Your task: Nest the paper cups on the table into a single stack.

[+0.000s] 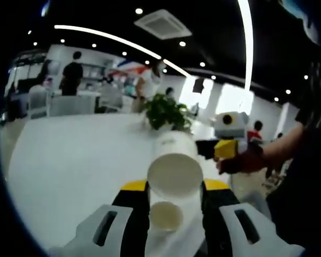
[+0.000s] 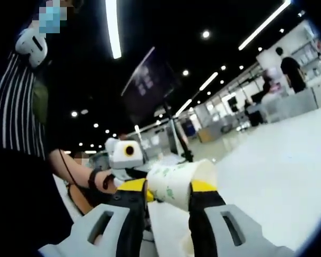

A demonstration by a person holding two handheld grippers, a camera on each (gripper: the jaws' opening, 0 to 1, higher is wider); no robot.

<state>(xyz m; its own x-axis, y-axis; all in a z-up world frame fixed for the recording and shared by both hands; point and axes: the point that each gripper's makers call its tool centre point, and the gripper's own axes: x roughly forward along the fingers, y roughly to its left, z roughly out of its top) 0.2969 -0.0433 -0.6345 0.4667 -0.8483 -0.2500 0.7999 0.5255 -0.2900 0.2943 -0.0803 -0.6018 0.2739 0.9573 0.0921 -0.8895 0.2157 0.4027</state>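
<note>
Bottom centre of the left gripper view: left tool (image 1: 174, 201) clamped on a paper cup (image 1: 174, 172), mouth toward the camera, a smaller rim (image 1: 166, 216) below — two cups counted there. Right tool (image 2: 168, 193) clamped on one patterned cup (image 2: 181, 182), lying sideways. Likely risk — crushing or misaligned rims jamming. White table (image 1: 69, 160) beyond, potted plant (image 1: 166, 111) farther back.

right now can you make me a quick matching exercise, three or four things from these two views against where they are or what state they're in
Things:
1. white paper cup with open mouth facing the camera
2. white paper cup with green print
3. green leafy potted plant
4. left gripper

States or places:
A. on the white table, beyond the cups
B. lying sideways between the right gripper jaws
C. shut on a cup
D. held in the left gripper

Pairs: 1-D, 2-B, 3-A, 4-C
</note>
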